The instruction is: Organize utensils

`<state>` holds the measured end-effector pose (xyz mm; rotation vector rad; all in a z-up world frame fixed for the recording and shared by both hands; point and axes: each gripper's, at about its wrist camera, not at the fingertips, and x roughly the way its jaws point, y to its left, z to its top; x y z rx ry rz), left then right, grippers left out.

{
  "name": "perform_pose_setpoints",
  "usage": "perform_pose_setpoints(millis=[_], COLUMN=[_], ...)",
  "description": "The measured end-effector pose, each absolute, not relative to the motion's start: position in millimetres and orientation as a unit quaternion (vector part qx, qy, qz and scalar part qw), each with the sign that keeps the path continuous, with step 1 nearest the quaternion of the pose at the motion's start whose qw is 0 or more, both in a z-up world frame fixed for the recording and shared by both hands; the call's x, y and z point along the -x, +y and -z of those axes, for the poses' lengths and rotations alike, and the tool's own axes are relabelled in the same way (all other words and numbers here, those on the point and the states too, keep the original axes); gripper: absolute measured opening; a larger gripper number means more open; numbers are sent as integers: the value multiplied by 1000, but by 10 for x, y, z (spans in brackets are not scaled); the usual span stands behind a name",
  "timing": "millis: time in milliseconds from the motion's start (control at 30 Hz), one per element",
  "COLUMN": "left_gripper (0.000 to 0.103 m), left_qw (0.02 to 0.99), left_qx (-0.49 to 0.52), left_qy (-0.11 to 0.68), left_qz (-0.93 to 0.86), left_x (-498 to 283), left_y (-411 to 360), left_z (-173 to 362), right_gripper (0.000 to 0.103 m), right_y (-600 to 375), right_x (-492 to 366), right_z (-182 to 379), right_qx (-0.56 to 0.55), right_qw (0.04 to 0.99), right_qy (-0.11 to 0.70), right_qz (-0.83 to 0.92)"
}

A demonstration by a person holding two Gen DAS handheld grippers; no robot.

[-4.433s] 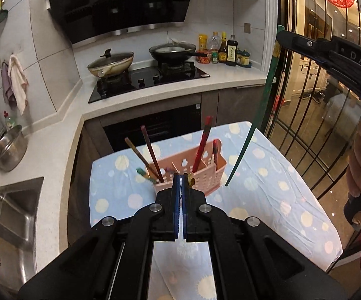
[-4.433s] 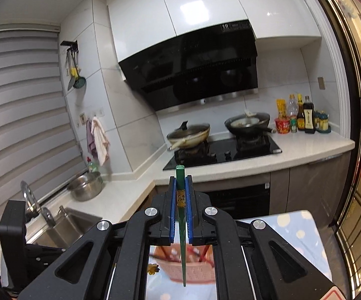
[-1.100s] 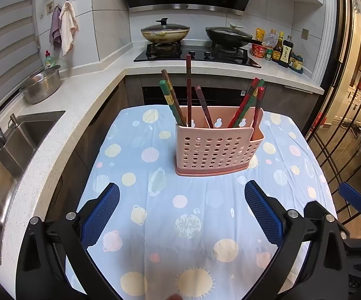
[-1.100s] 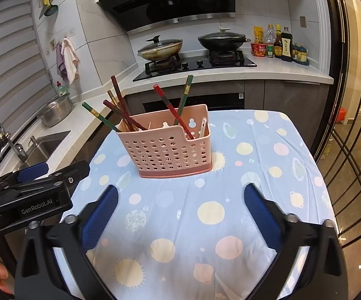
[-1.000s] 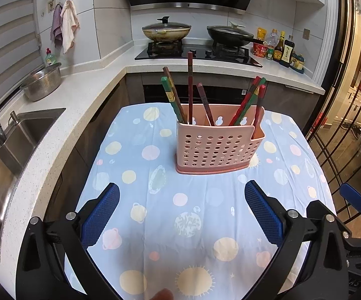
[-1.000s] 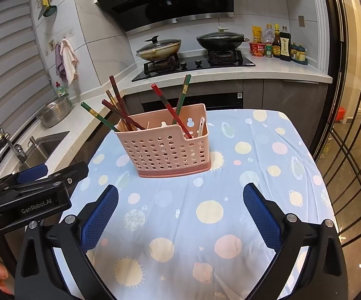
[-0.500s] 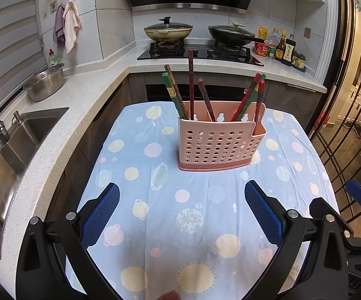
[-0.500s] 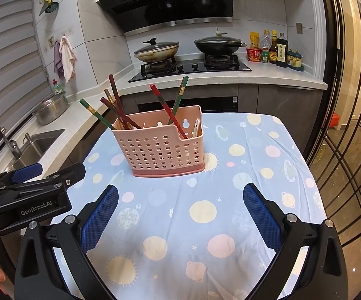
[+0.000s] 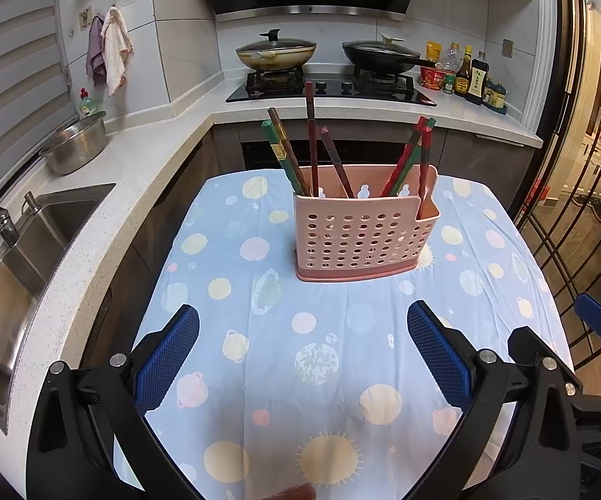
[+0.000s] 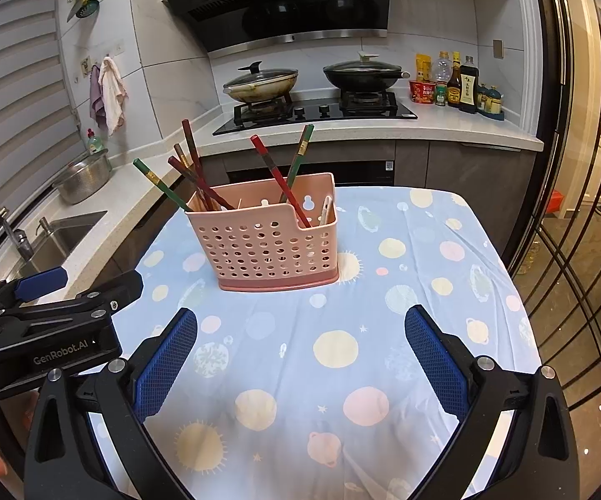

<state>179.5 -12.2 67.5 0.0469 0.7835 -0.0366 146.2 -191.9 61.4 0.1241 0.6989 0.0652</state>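
A pink perforated utensil basket (image 9: 362, 233) stands on the blue dotted tablecloth (image 9: 325, 354); it also shows in the right wrist view (image 10: 271, 246). Several red, brown and green chopsticks (image 9: 310, 146) stand in it, leaning left and right (image 10: 275, 175). My left gripper (image 9: 302, 354) is open and empty, low over the cloth, well short of the basket. My right gripper (image 10: 300, 358) is open and empty too, beside it. The left gripper's body shows at the left of the right wrist view (image 10: 50, 321).
The kitchen counter runs behind and to the left, with a sink (image 9: 13, 258), a steel bowl (image 9: 77, 148), a hob with two lidded pans (image 9: 275, 52) and sauce bottles (image 9: 471, 79). A glass door with black bars (image 9: 571, 208) is on the right.
Earlier the right gripper held a green chopstick above the basket and the left was shut. Now both are open, empty and drawn back; over the last second both have drifted back slightly.
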Motion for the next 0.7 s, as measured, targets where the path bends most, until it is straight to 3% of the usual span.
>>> perform_pose_setpoints(millis=[700], left_gripper=[96], left_qw=[922], left_qx=[-28], left_qy=[386], left_qz=[17], left_x=[-1802], left_y=[-119], left_z=[-656], right_gripper=[96], right_y=[-1912], right_x=[-1437], right_z=[-585], right_qx=[-49], right_qw=[938], right_qy=[343], right_qz=[-21])
